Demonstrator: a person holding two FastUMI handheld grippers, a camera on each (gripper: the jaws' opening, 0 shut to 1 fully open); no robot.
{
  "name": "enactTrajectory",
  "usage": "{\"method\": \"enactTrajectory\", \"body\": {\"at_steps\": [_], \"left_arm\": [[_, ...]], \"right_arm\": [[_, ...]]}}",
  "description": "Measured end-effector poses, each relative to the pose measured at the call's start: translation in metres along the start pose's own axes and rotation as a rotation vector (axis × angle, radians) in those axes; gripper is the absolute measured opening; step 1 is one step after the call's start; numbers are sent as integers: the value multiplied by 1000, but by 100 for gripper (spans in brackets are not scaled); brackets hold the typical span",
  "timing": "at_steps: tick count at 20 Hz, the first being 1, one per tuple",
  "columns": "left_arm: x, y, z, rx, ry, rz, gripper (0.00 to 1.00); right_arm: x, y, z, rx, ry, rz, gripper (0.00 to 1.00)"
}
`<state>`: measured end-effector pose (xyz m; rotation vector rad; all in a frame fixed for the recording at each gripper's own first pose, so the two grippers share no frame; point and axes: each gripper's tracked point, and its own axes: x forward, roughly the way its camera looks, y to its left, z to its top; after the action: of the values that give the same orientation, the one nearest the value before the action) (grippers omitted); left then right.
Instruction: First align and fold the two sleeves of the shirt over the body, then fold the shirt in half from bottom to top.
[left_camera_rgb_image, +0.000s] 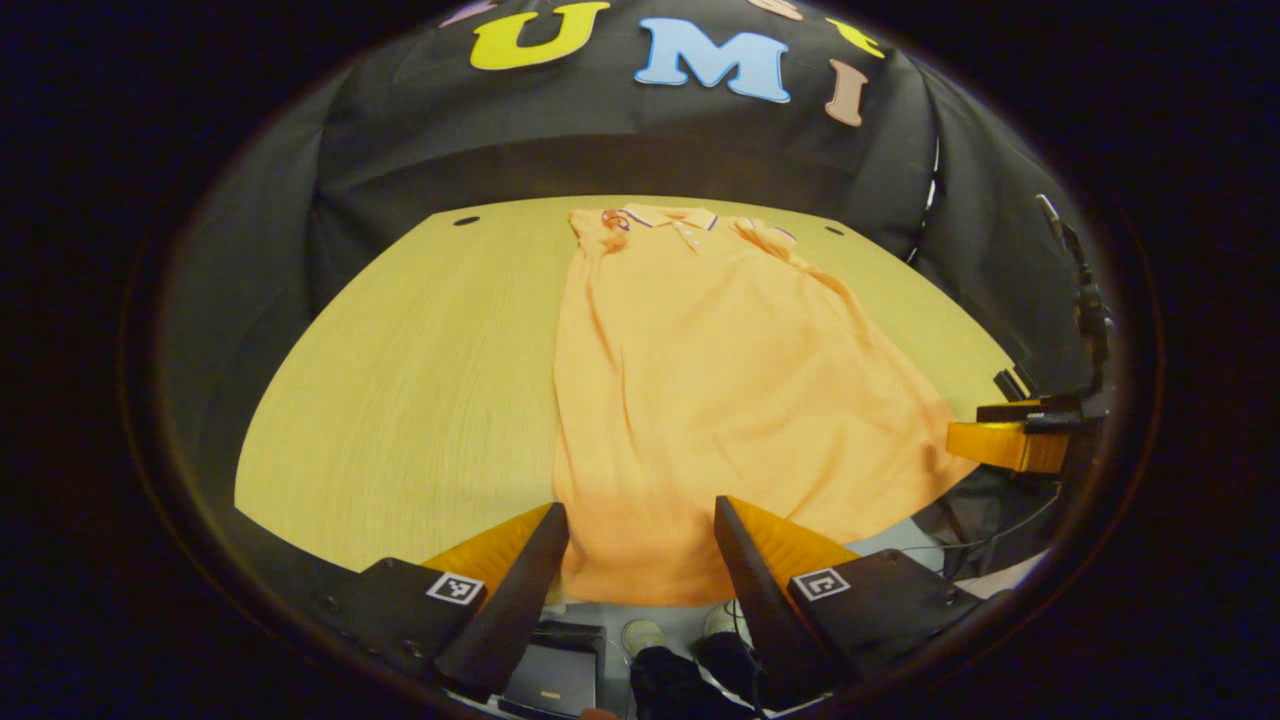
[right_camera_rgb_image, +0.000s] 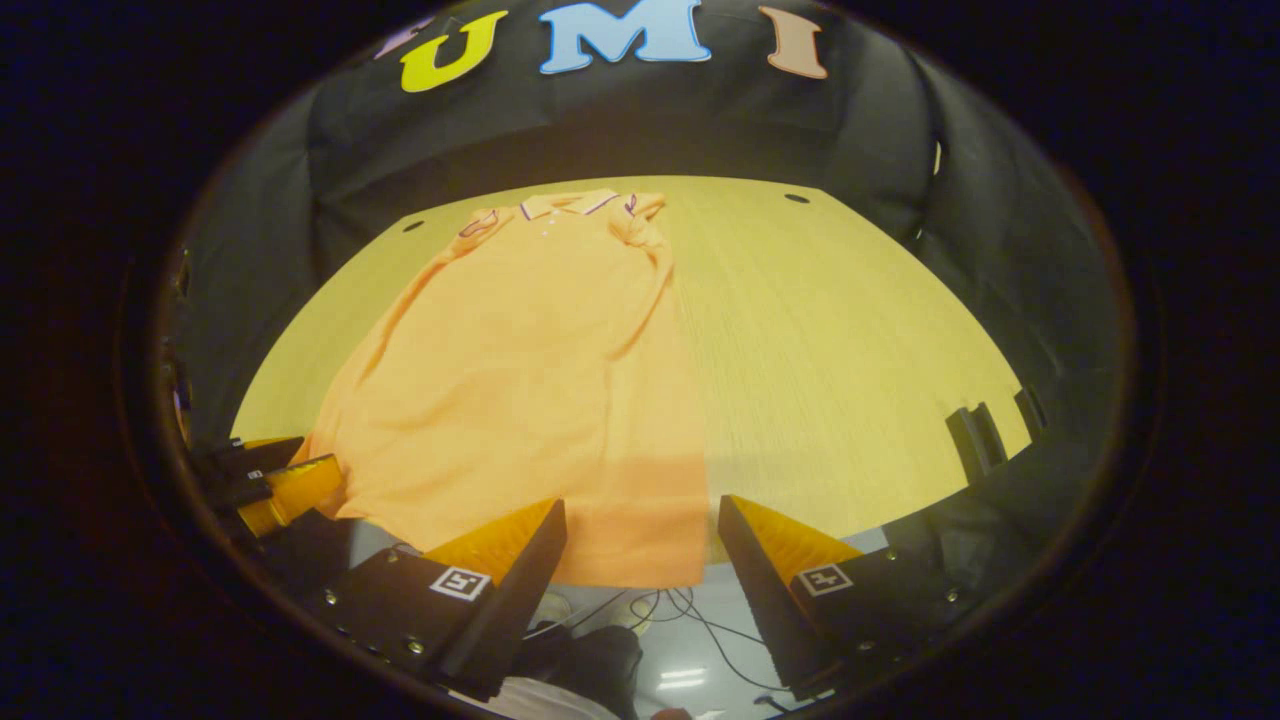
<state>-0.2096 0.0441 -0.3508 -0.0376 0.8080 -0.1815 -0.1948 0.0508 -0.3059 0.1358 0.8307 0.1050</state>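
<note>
The table (left_camera_rgb_image: 400, 380) carries the shirt (left_camera_rgb_image: 700, 380) laid flat, collar (left_camera_rgb_image: 672, 216) at the far edge toward the booth wall and hem (left_camera_rgb_image: 650, 585) hanging slightly over the near edge. The garment's long axis runs straight away from both grippers, so the bottom-to-top fold would travel along that same line, from the near edge toward the collar.

Both sleeves appear already folded in: the left sleeve (left_camera_rgb_image: 600, 232) and the right sleeve (right_camera_rgb_image: 645, 225) sit bunched near the shoulders over the body, and the side edges run as fairly straight lines. At this distance and with the fisheye distortion the sleeve alignment cannot be confirmed closely. On that reading the sleeve step is complete and the half fold remains.

The left gripper (left_camera_rgb_image: 640, 530) is held at the near edge with jaws spread wide and nothing between them; the hem's left portion lies just ahead of and between its fingers. The right gripper (right_camera_rgb_image: 640, 530) is likewise spread and empty, with the hem's right corner (right_camera_rgb_image: 690, 575) lying between its fingers. In the left gripper view the right gripper shows off to the side, level with the shirt's right lower edge.

Neither gripper is nearer the hem than the other; each stands at its own hem corner. The coming move depends on both closing on the hem together, then carrying it toward the collar.
</note>
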Motion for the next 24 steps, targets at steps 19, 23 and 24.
{"method": "enactTrajectory", "body": {"at_steps": [19,23,24], "left_arm": [[7,-19,-5,38,24,57,17],[7,-17,-4,-3,20,81,7],[6,-18,-5,-16,22,90,7]], "right_arm": [[11,6,-10,-4,16,32,30],[11,9,-9,-12,30,75,2],[11,8,-10,-24,29,87,3]]}}
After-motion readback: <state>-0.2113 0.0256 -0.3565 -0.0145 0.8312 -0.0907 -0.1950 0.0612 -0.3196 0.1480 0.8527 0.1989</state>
